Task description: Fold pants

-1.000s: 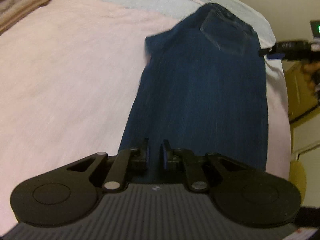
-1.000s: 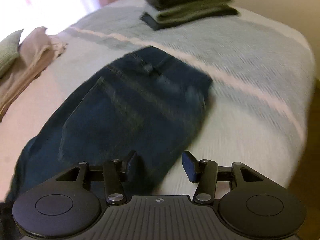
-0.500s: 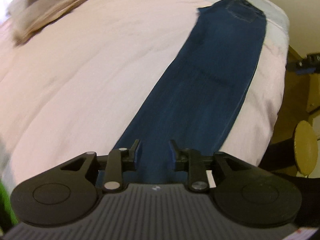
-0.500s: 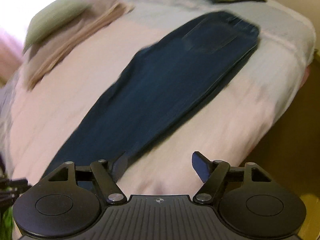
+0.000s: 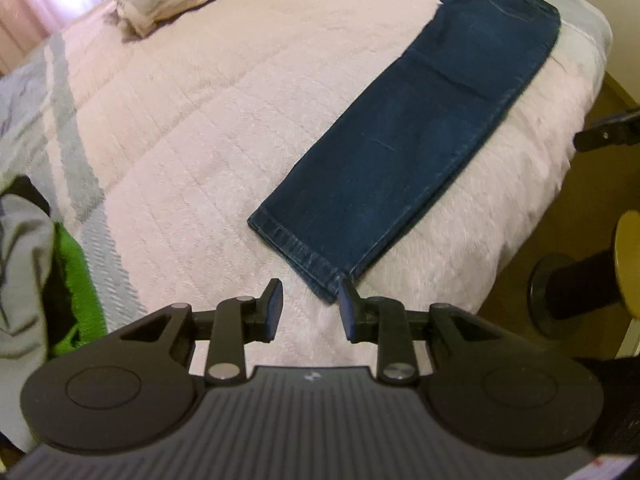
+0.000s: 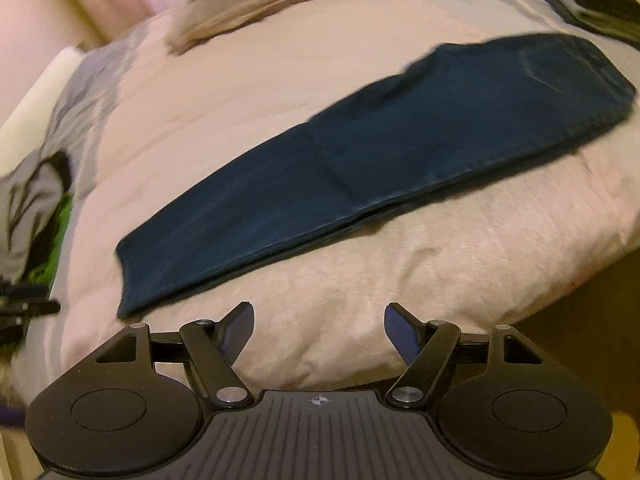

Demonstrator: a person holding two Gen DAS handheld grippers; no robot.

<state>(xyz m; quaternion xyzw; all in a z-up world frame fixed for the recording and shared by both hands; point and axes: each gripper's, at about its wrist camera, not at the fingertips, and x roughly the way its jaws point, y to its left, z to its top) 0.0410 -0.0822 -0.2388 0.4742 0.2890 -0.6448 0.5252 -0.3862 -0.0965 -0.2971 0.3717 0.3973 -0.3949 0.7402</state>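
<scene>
Both grippers have pulled back along the jeans [image 5: 404,152], which lie leg-on-leg lengthwise on the pink blanket [image 5: 224,128], hem just ahead of the left gripper [image 5: 308,300], nearer than the right gripper [image 6: 318,320], both parted and empty.

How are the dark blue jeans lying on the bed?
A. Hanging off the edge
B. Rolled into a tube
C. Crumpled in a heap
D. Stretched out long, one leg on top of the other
D: the jeans lie flat and long on the pink bedcover, legs stacked.
</scene>
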